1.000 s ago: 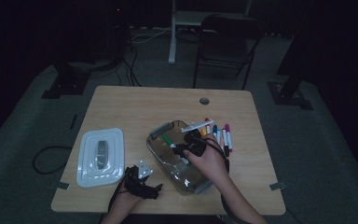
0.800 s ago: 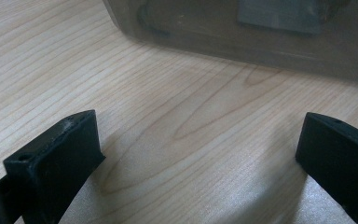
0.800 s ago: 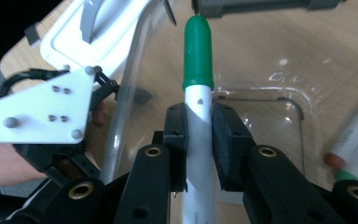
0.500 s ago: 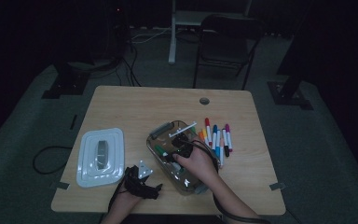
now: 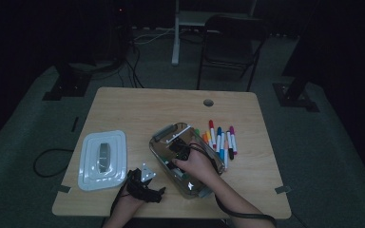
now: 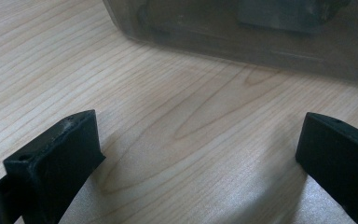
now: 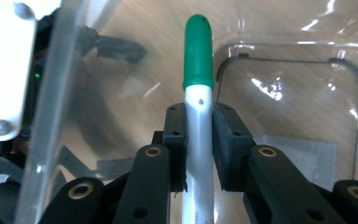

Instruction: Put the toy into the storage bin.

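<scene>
Our right gripper [image 7: 199, 140] has its jaws clamped on the green marker [image 7: 198, 93], already inside the clear bin [image 5: 164, 134] near the middle of the counter [image 5: 147, 109]. We lower it flat to the bin floor before letting go. Our left gripper [image 6: 200, 154] rests near the bin, jaws wide and empty, ready to steady it. The other markers [image 5: 221, 140] wait right of the bin.

**A dim studio set up for recording**

We are looking at a darkened lab or studio space rather than a home. A lone wooden table [image 5: 138, 107] is standing on grey carpet [image 5: 323, 156], cables [image 5: 133, 61] are trailing across the floor, metal stand bases [image 5: 59, 88] are flanking it, and a folding chair [image 5: 228, 42] is waiting behind.
</scene>
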The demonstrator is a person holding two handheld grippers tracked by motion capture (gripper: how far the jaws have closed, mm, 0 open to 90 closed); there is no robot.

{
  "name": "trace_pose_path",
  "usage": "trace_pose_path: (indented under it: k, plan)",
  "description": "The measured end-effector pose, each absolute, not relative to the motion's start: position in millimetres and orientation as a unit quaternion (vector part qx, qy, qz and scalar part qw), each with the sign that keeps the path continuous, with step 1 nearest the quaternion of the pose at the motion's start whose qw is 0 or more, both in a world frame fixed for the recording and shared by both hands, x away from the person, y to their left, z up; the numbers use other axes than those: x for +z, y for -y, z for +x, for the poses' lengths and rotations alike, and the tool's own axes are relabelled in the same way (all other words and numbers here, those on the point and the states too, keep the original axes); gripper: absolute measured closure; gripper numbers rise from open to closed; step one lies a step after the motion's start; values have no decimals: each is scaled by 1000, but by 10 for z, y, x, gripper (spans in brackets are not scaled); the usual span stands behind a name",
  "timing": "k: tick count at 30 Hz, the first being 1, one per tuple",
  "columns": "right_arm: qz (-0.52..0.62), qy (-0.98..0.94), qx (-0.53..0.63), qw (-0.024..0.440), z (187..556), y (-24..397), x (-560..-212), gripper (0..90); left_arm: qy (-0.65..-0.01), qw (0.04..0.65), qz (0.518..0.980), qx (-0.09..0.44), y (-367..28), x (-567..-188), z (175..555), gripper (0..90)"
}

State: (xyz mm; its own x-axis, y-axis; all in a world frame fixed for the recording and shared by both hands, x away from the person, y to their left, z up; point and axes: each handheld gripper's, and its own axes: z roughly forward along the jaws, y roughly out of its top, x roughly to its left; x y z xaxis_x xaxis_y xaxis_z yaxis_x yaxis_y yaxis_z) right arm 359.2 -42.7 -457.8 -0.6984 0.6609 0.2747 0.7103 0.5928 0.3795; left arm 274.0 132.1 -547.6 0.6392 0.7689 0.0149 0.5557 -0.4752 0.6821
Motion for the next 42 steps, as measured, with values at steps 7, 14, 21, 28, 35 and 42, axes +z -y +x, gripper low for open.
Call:
trace_pose_path:
  k: [7, 14, 21, 28, 35, 42]
  plan:
    - [-383, 897, -209, 67, 3597, 377, -4681, 762, -393, 330, 843, 162, -1321, -5477, 2740, 5]
    - [-381, 900, -200, 75, 3612, 365, -4754, 756, -392, 329, 844, 162, -1322, -5476, 2740, 5]
    - [-382, 897, -209, 71, 3628, 400, -4743, 737, -392, 329, 843, 162, -1322, -5476, 2740, 5]
    - [-377, 890, -252, 49, 3601, 536, -4529, 670, -392, 329, 844, 161, -1322, -5475, 2740, 5]
    - [-373, 875, -309, 8, 3566, 813, -4264, 550, -392, 328, 844, 161, -1323, -5474, 2740, 5]
    - [-365, 862, -350, -26, 3506, 1102, -4094, 480, -392, 329, 844, 162, -1322, -5475, 2740, 5]
